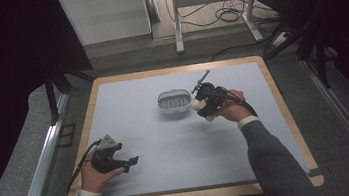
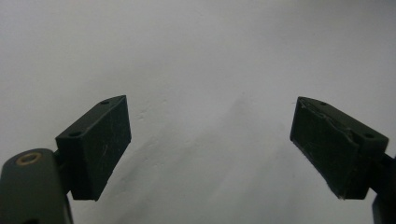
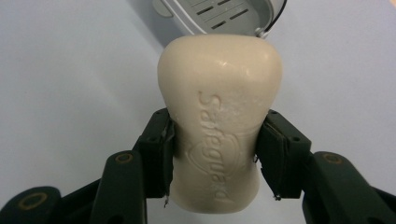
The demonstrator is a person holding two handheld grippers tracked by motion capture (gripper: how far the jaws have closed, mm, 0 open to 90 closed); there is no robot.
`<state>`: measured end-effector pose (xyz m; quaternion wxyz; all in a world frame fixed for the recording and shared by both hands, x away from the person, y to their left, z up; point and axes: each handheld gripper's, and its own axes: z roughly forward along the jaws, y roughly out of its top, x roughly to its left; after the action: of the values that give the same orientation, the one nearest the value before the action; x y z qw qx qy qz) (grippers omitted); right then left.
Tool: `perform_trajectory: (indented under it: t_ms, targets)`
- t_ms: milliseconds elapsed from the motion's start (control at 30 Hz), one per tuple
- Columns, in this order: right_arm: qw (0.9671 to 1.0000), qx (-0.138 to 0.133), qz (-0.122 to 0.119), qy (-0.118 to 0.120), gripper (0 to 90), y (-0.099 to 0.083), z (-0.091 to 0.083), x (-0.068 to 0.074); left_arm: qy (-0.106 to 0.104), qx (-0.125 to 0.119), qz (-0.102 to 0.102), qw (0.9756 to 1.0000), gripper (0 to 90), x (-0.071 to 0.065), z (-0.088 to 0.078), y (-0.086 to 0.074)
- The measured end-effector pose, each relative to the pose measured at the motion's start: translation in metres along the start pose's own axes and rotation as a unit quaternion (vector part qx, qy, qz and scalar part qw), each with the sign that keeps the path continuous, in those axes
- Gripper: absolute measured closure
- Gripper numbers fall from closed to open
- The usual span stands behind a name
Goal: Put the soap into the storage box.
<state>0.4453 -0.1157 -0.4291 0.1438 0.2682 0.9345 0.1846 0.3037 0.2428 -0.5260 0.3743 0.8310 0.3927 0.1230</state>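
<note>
Soap [image 3: 219, 121], a cream-coloured bar with a raised brand word running along its face, is sitting between the pads of the right claw [image 3: 215, 154], which is clenching it at its narrowed waist from both sides. In the right gripper view the bar is standing lengthwise away from the camera, its wider rounded end pointing toward the soap dish [image 3: 219, 14] that is lying just beyond it. The dish is light grey with slots in its floor and a rim around it, and its near edge is showing just past the top of the bar.

In the high view the right claw [image 1: 203, 108] is hovering just to the right of the soap dish [image 1: 174, 102], in the far middle part of the worktop [image 1: 178, 148], with the pale soap [image 1: 198, 106] showing at its tip, close beside the dish rim. The person's right hand [image 1: 231, 108] is wrapping the gripper body, and a grey sleeve [image 1: 276, 161] is reaching in from the near right.

The left claw [image 1: 132, 161] is resting low over the near left part of the worktop, well apart from the dish and the soap, in the person's left hand [image 1: 96, 175]. In the left gripper view the left claw [image 2: 210, 144] is released, its two black pads [image 2: 100, 144] standing wide apart over the bare pale surface of the worktop [image 2: 201, 60].
</note>
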Motion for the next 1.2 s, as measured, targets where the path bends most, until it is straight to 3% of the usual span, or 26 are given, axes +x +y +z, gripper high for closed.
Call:
perform_trajectory:
  t_ms: [200,1200]
  targets:
    - [1.0,-0.005,0.006,0.006,49.4,0.004,-0.002,-0.004,0.0,0.0,0.0,1.0,12.9,0.0,0.0,0.0]
    - [0.9999,-0.005,0.011,-0.009,49.4,0.021,-0.005,-0.017,0.0,0.0,0.0,1.0,12.9,0.0,0.0,0.0]
